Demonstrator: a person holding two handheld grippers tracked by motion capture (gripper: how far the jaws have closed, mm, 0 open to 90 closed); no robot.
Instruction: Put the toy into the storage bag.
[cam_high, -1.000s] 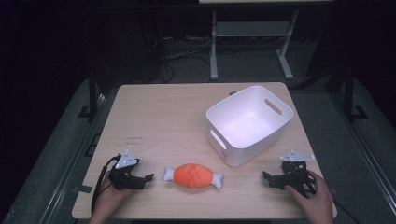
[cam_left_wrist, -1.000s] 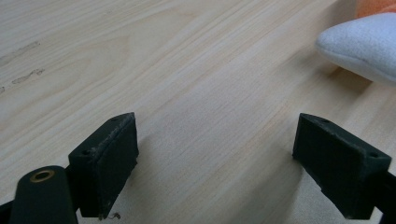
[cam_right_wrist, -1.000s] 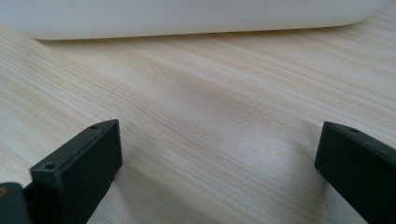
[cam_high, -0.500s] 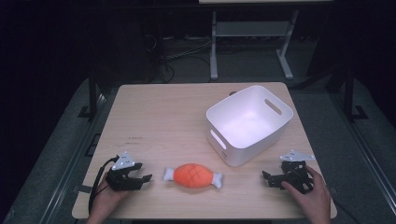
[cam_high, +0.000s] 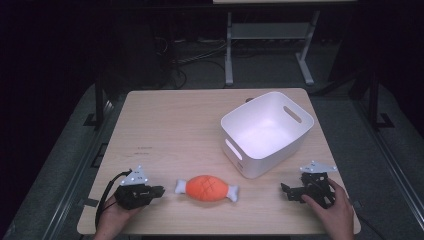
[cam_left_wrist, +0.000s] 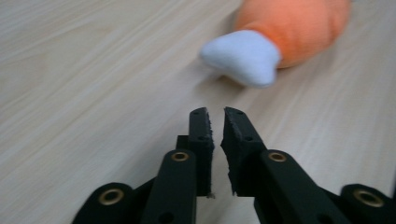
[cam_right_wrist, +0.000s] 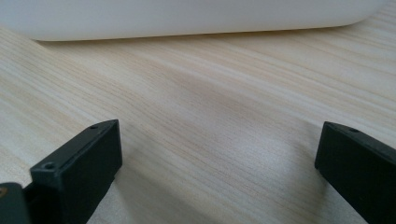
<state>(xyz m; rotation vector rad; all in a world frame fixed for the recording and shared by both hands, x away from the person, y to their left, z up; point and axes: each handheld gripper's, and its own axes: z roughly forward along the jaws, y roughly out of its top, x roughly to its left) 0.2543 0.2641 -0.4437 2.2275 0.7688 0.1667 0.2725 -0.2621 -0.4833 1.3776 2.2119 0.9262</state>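
**Left gripper closing short of the toy**

The left gripper (cam_high: 158, 191) has just been closing, jaws nearly together on nothing; reopening before reaching the toy's (cam_high: 206, 188) white end would help. The plush, orange, bone-ended toy is lying mid-table, front. The smooth white bin (cam_high: 267, 131) is sitting right. The right gripper (cam_high: 286, 190) is resting wide, empty.

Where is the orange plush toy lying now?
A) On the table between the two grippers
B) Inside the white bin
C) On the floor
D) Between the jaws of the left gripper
A: the toy lies on the table, with the left gripper and right gripper on either side.
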